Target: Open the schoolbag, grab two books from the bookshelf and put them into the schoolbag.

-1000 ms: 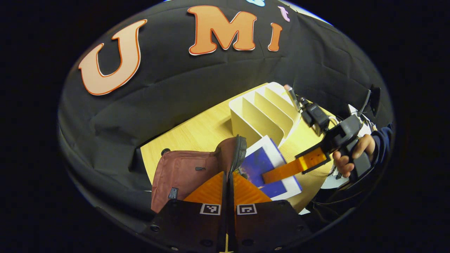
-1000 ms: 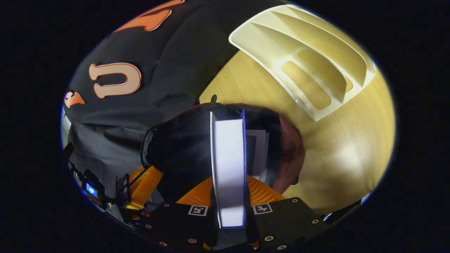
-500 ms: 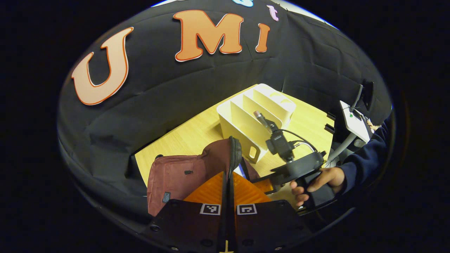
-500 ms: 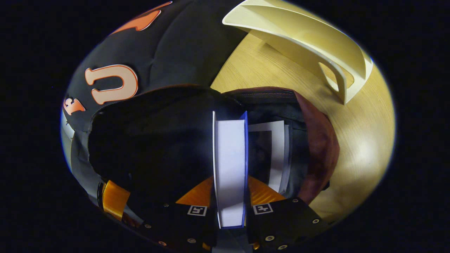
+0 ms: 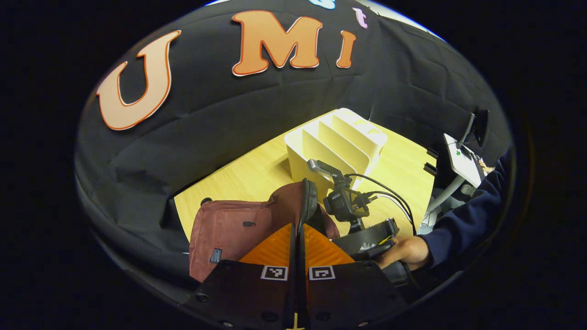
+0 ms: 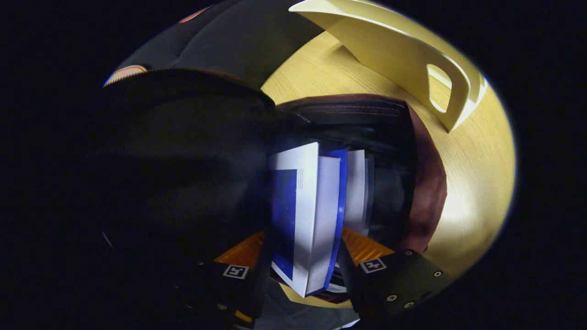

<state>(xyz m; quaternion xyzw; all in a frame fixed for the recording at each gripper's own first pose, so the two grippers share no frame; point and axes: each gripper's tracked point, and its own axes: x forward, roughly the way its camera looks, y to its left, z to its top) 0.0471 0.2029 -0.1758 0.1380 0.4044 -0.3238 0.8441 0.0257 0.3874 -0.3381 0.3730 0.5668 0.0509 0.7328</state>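
Pinching the raised rim of the maroon schoolbag point(image 5: 229, 224), the left gripper point(image 5: 296, 229) is closed while the right gripper point(image 6: 305, 256), parted, is straddling a blue book point(image 6: 305, 215) inside.

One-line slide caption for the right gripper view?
Blue book tilted between the right claw fingers inside the open schoolbag, second book beside it.

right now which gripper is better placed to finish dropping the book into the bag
Right. The right gripper already has the blue book between its fingers, down inside the open schoolbag beside another book. The left gripper is shut on the bag's zipper edge, holding it open.
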